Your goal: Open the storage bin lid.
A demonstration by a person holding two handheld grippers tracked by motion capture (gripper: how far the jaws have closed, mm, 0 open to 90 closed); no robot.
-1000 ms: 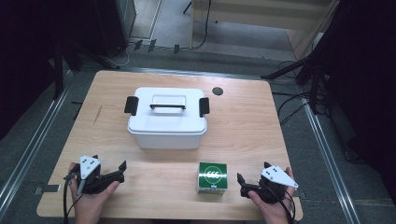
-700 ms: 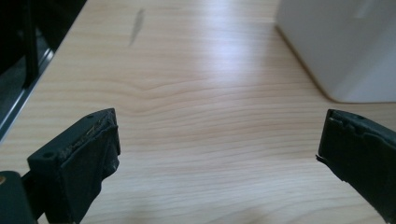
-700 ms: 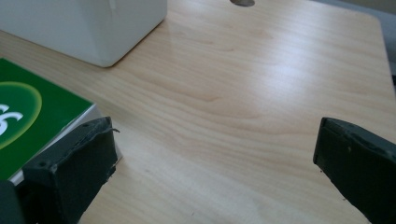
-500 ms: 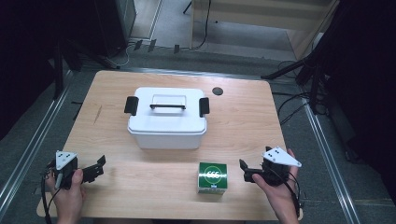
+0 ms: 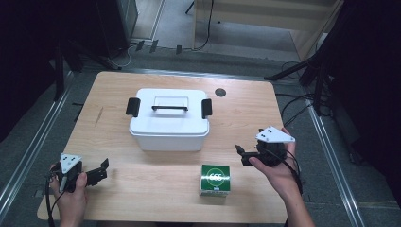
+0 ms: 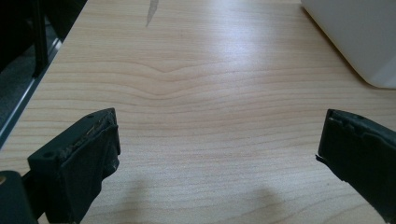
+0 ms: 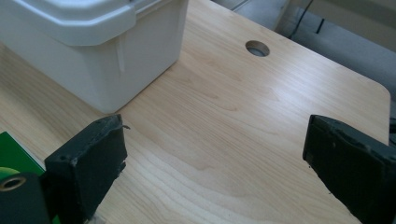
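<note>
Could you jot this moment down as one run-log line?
left tongs: open, empty | right tongs: open, empty, jaws just closing slightly | green box: untouched | white bin: lidded

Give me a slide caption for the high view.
Two open handheld grippers, left and right, flank a green box before a lidded white container.

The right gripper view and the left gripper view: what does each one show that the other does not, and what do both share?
The right gripper view alone has the round hole in the table, a corner of the green box, and the white container's lid edge. The left gripper view alone has the table's left edge with the dark floor beside it. Both share the wooden table, part of the white container, and an open tool with nothing between its jaws.
</note>
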